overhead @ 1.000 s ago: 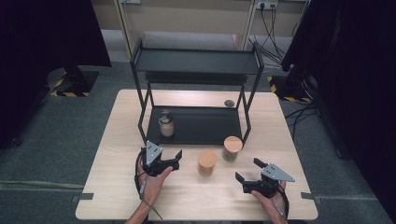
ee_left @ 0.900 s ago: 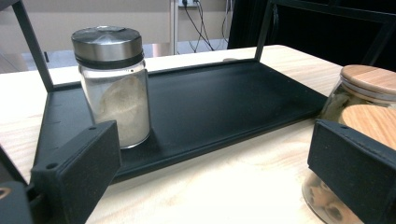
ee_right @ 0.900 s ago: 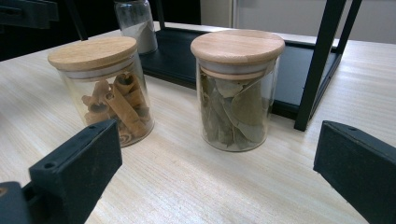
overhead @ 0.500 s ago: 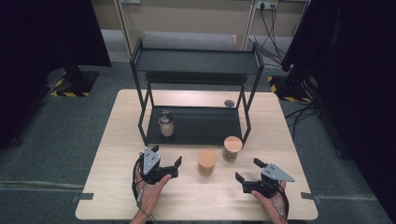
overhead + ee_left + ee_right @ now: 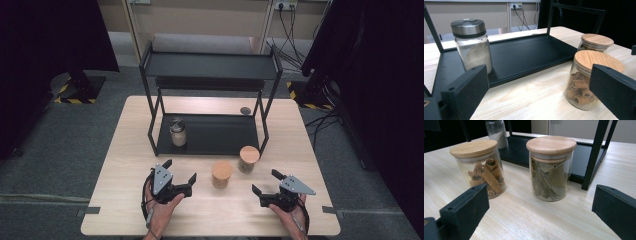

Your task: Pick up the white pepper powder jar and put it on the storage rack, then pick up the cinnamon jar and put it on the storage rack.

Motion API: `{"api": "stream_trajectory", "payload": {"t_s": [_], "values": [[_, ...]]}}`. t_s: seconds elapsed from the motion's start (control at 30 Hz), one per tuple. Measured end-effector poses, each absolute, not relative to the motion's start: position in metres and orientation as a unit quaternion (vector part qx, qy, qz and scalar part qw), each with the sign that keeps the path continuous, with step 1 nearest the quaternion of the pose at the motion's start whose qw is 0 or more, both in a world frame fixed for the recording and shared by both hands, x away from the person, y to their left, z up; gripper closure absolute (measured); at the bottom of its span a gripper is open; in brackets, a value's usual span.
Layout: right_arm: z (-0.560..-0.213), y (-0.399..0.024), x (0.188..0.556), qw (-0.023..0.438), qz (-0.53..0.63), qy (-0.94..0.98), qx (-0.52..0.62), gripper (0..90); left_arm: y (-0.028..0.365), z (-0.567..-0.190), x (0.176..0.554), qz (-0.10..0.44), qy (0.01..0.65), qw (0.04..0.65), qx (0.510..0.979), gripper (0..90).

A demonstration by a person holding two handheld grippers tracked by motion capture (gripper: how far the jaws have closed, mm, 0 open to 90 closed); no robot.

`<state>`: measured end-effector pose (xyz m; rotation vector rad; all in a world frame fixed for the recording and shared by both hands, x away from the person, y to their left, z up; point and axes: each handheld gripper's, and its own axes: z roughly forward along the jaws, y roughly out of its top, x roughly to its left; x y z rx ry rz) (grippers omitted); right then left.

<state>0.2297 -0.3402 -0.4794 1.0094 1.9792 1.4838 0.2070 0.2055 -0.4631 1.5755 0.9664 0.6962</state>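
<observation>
One jar with a metal lid [image 5: 178, 132] is already standing on the lower shelf of the black rack [image 5: 215, 134], so the job of shelving jars is looking about a third done. Two wooden-lidded jars are still waiting on the tabletop [image 5: 120, 165] just in front of the rack: the cinnamon jar [image 5: 222, 174] and, beside it and nearer the rack's right leg, the leaf jar [image 5: 249, 159].

The left tongs [image 5: 181, 177] are sitting wide open near the front edge, gripping nothing; in the left gripper view the cinnamon jar [image 5: 586, 80] is standing just ahead of the right-hand jaw, not yet between the jaws and not touched. The right tongs [image 5: 265, 182] are also gaping wide and empty, pointing at both jars, with the leaf jar [image 5: 551, 167] standing ahead between the jaws but apart from them. Both grasps and both placements appear to be left.
</observation>
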Motion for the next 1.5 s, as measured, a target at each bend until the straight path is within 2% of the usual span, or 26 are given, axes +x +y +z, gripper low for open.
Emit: {"api": "stream_trajectory", "payload": {"t_s": [1.5], "values": [[-0.480,-0.341,0.230,0.231,0.543,0.720,0.365,1.1,0.211,-0.487,0.193,0.271,0.400,0.550,0.682,2.0]]}}
